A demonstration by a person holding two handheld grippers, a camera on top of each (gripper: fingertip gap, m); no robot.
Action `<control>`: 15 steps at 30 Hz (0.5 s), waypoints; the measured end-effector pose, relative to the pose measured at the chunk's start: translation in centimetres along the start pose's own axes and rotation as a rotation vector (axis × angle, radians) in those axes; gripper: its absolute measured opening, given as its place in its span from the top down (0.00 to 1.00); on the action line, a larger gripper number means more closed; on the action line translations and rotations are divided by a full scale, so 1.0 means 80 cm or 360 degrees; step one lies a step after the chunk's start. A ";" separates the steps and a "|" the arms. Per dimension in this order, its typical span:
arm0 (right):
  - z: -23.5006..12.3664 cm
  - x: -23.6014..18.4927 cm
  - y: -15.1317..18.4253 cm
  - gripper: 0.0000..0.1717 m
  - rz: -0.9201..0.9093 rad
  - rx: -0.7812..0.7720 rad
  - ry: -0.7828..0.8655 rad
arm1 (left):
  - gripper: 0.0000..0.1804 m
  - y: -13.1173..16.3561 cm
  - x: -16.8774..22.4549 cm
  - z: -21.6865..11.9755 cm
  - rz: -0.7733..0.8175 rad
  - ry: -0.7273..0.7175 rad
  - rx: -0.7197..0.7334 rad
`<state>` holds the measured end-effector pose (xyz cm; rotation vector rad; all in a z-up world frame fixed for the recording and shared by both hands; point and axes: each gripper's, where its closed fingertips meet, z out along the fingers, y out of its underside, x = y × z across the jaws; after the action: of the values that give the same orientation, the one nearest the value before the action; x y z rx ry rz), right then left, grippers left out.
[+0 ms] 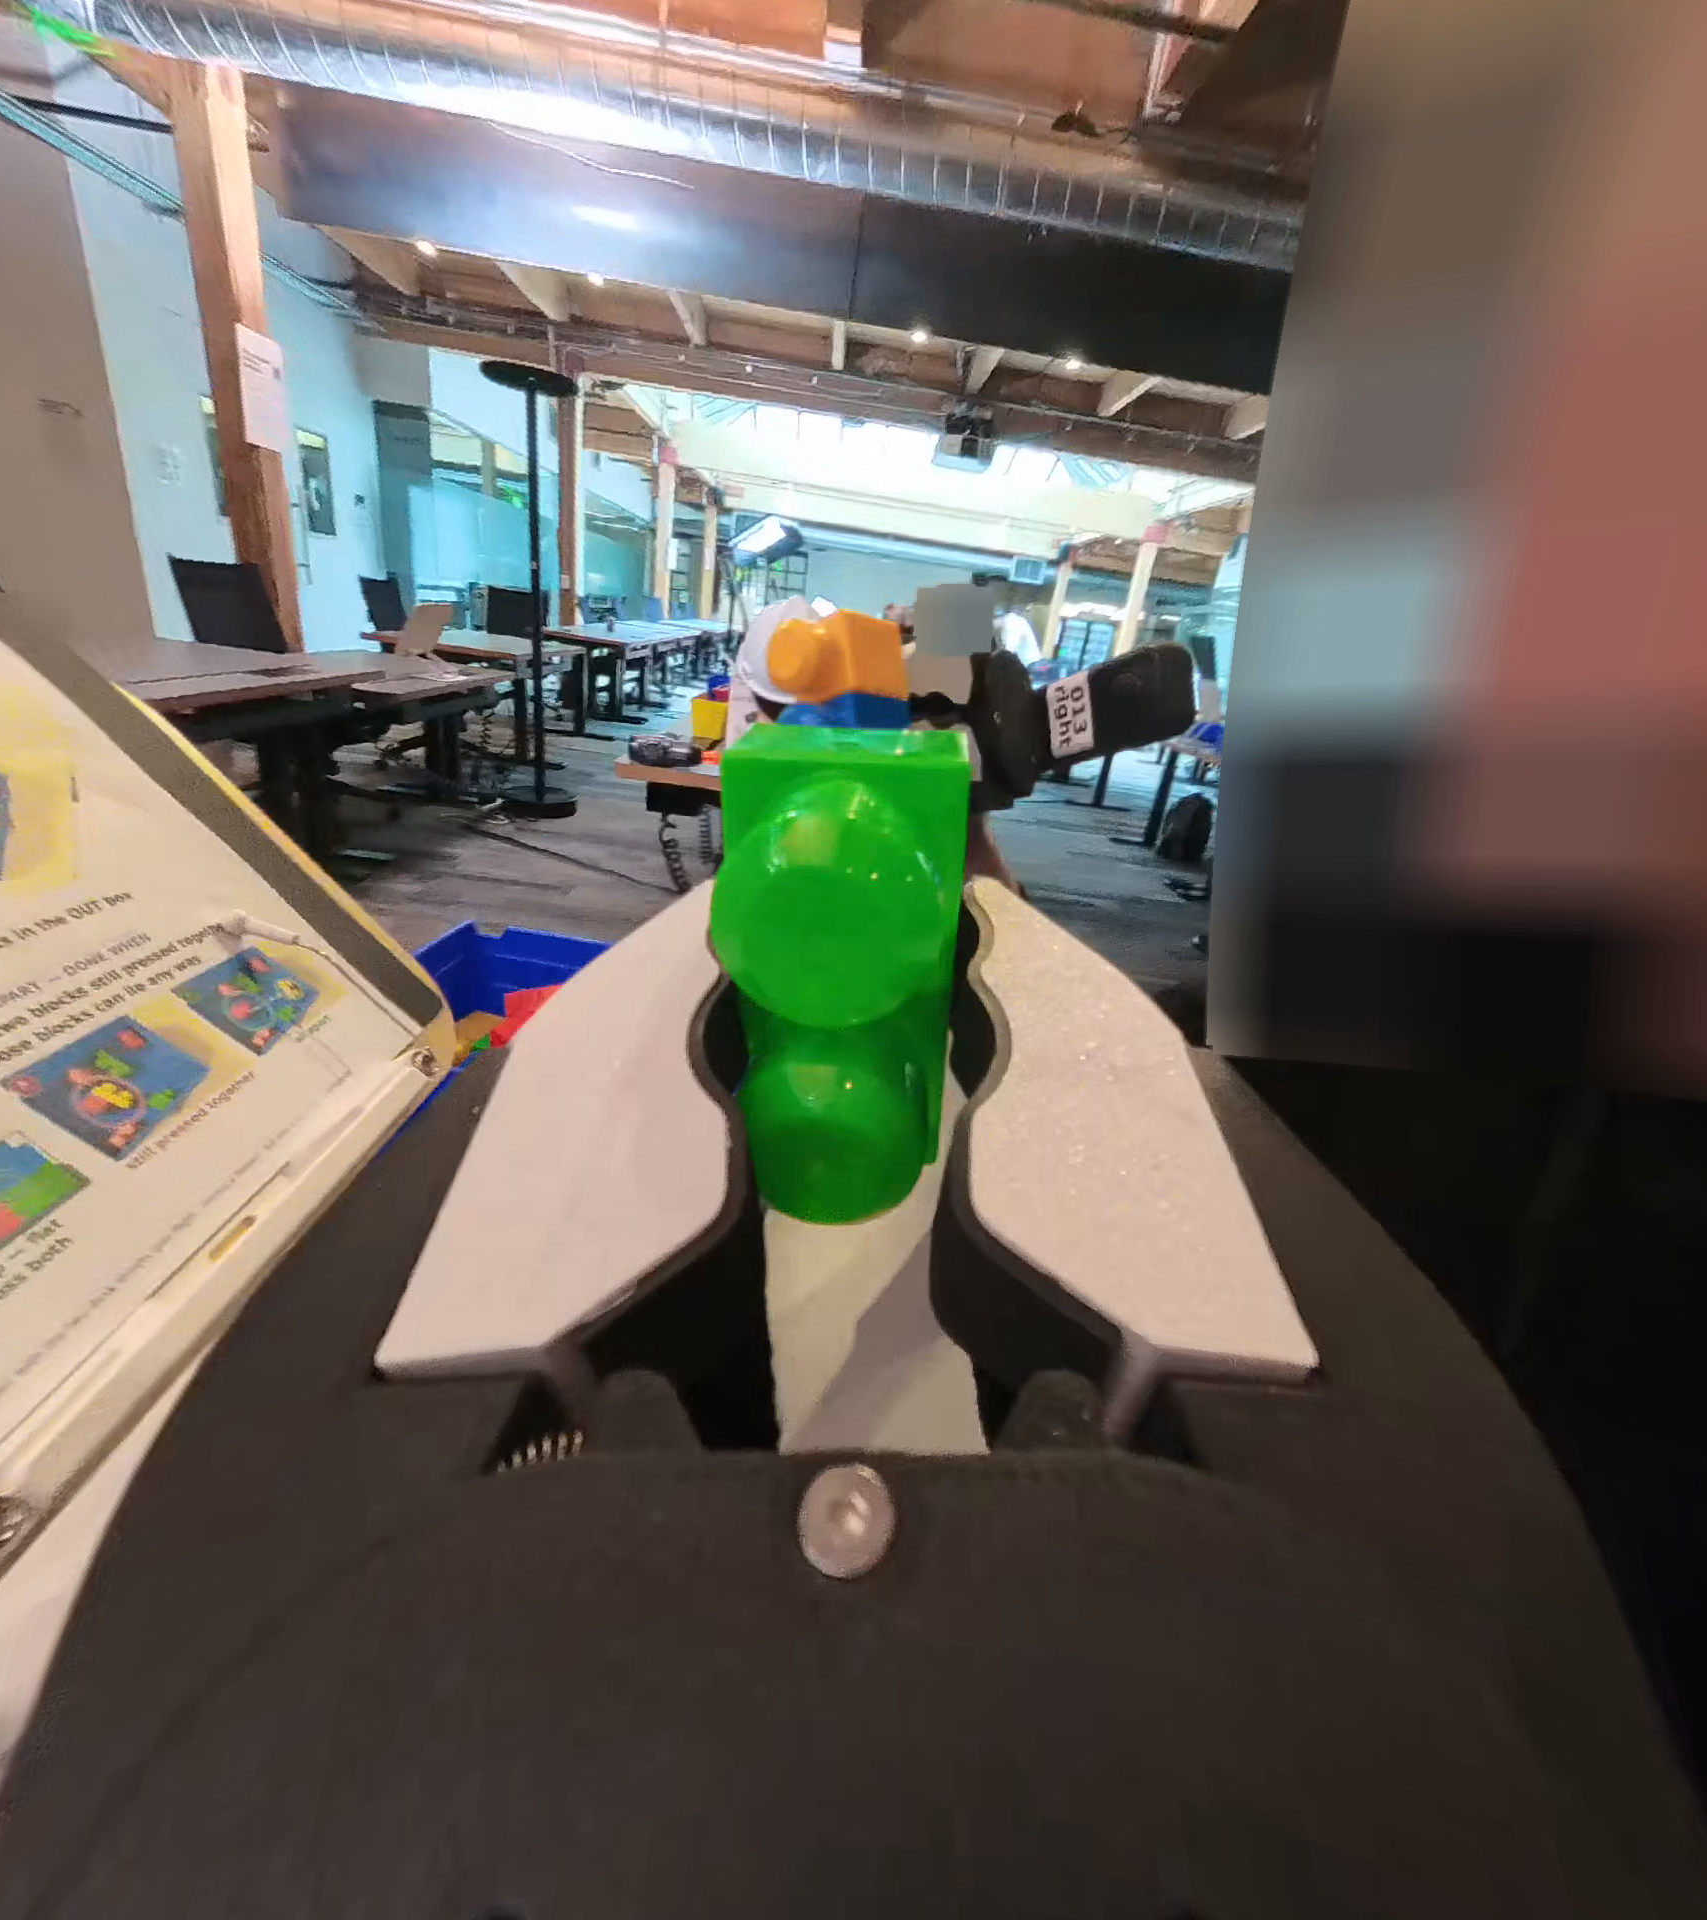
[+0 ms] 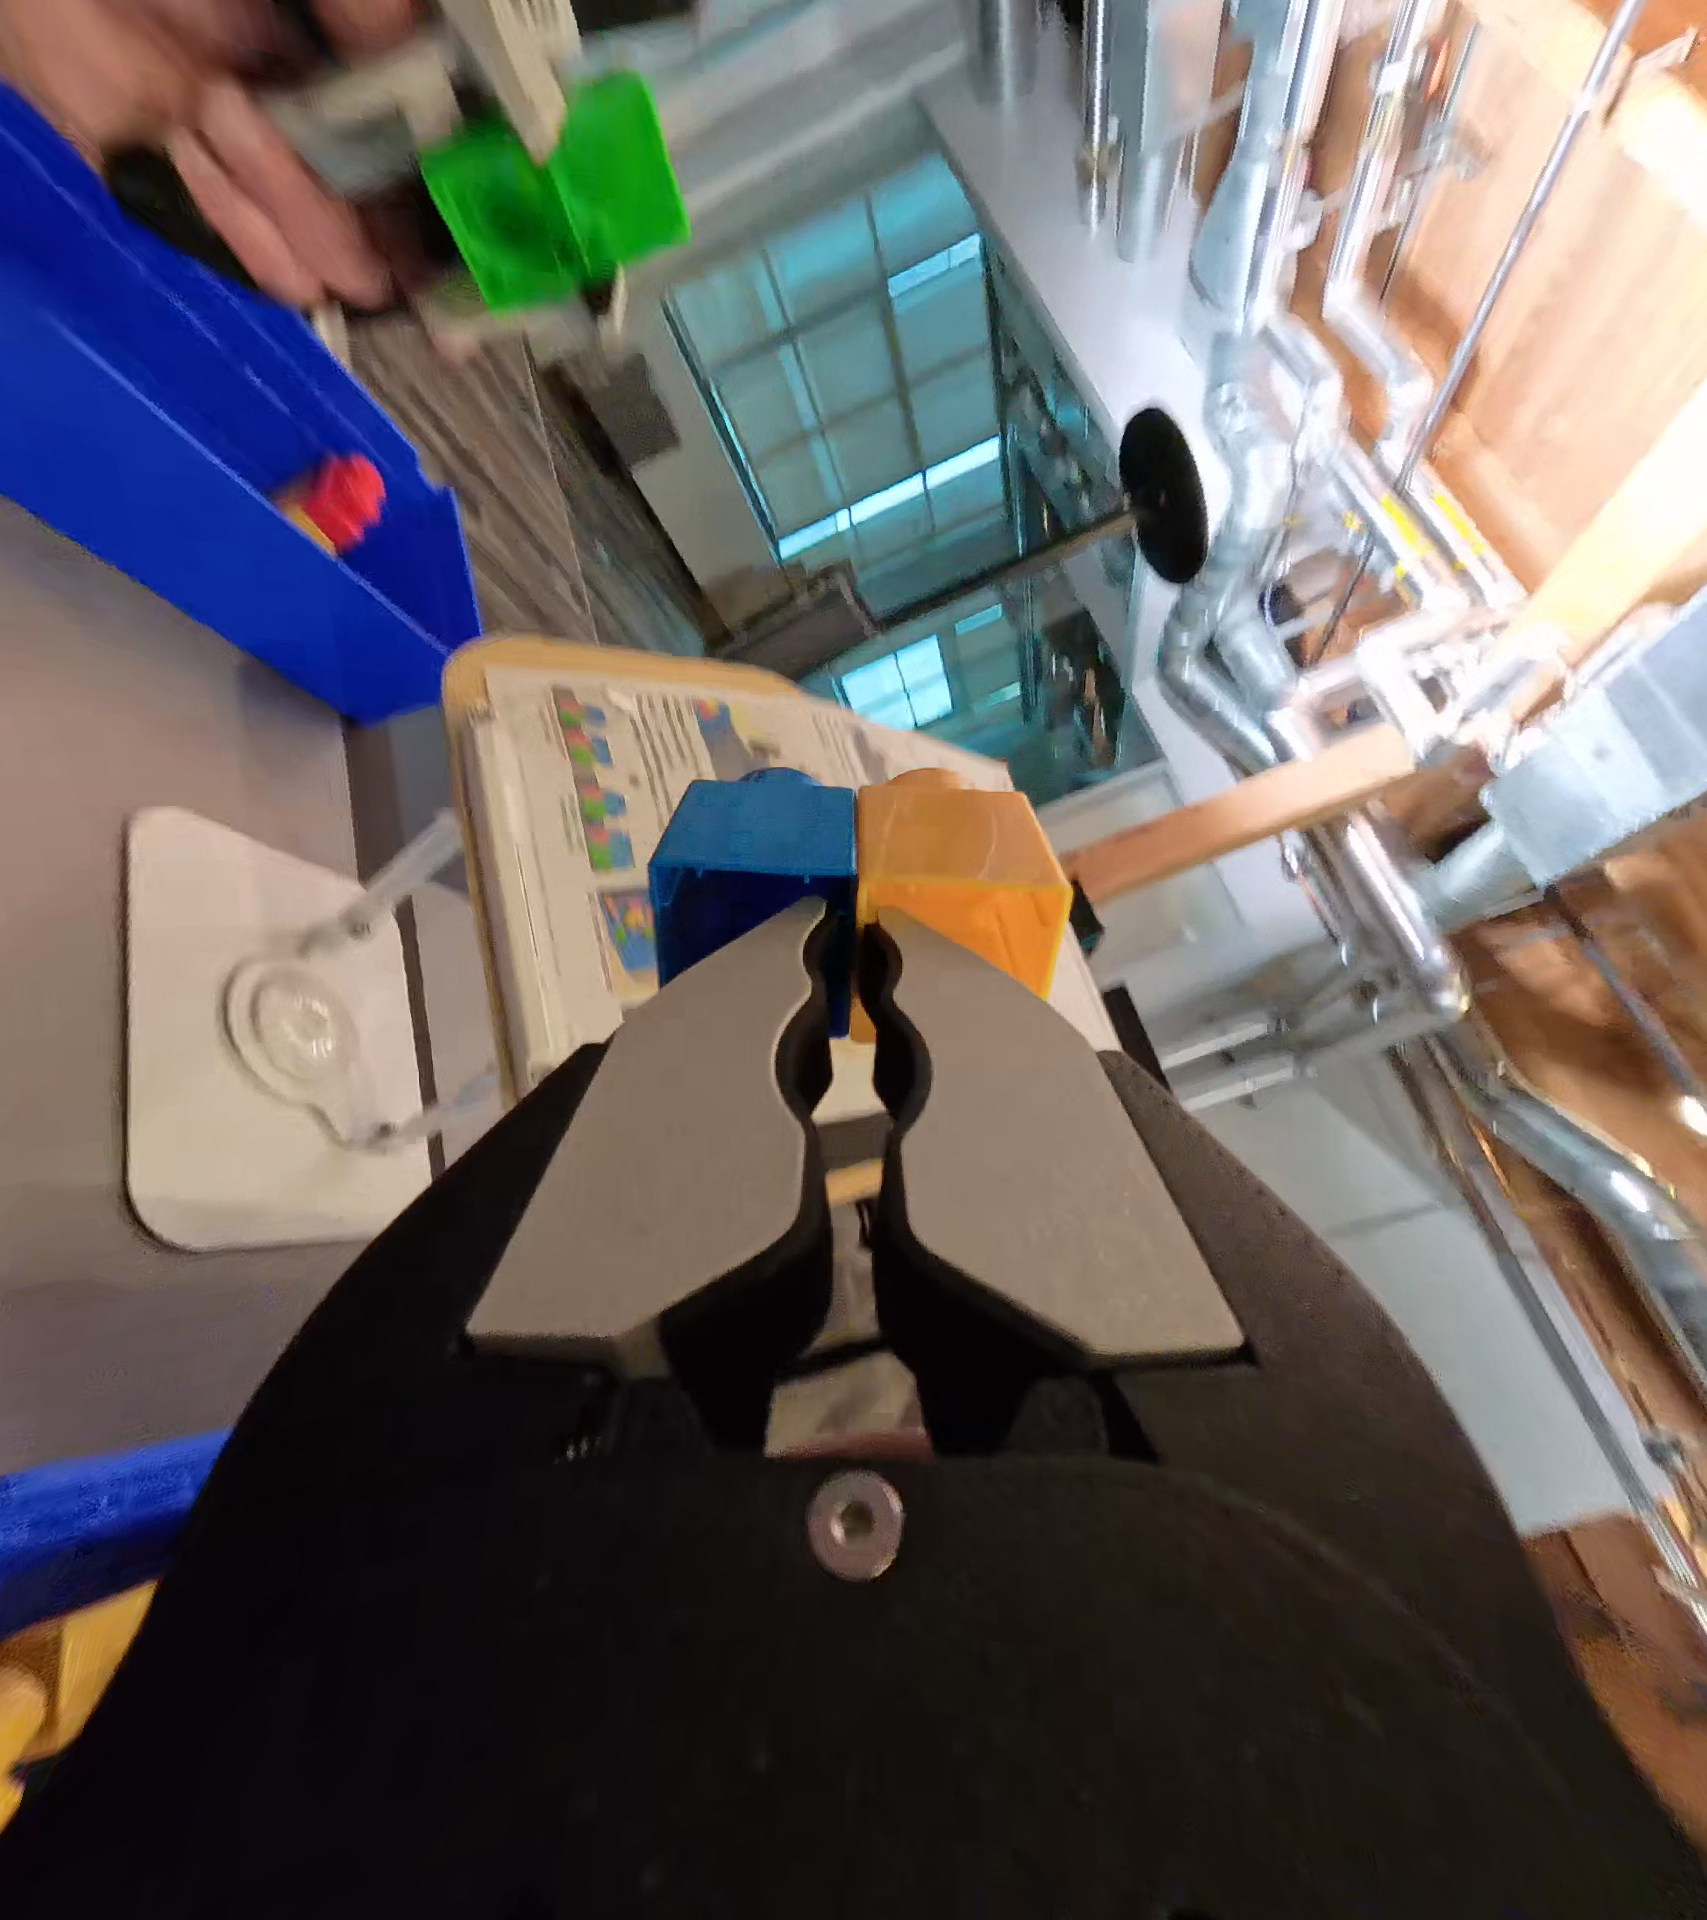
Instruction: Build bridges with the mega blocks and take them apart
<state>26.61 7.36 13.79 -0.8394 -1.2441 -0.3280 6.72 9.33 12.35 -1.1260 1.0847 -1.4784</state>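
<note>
- Left gripper point(image 1: 833, 997) clamps a green block point(image 1: 844, 914) between its pads, studs facing the camera; both white fingers point(image 1: 610, 1091) press its sides.
- Right gripper point(image 2: 854, 935) is clenched on the thin adjoining walls where a blue block point(image 2: 750, 868) and an orange block point(image 2: 963, 883) sit side by side; the two hollow undersides face the camera.
- From the left wrist view, the orange and blue pair shows just beyond the top edge of the green block, near it; contact cannot be judged.
- Judgement: the step is mating or parting the green block and the pair. To do it well, line studs square with the hollow undersides and push straight along the stud axis, without twisting.
- Risk: the right grip is a narrow pinch on wall edges, so a sideways load could lever the pair apart.
- Pose: left gripper held level, pointing to the far room; right gripper rolled hard, its view tipped sideways.
- Blue bin point(image 2: 153, 416) with loose blocks sits at far left on the grey table point(image 2: 49, 831); instruction sheet point(image 2: 558, 831) stands beside it.
</note>
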 end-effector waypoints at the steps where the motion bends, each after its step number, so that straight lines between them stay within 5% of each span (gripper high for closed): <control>1: 0.001 0.001 0.014 0.99 0.0018 -0.0066 -0.0013 | 0.80 0.000 0.001 0.001 0.0007 0.0002 -0.0010; 8: 0.003 -0.026 0.137 0.98 0.0200 -0.0622 -0.0302 | 0.79 0.020 -0.006 0.011 0.0026 -0.0042 -0.0160; 15: -0.045 -0.117 0.266 0.98 0.0520 -0.1332 -0.0902 | 0.80 0.035 -0.020 0.011 -0.0043 -0.0060 -0.0217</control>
<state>39.76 16.99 -3.24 -1.9318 -1.4610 -0.3584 8.25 10.40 9.53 -1.2628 1.1628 -1.4155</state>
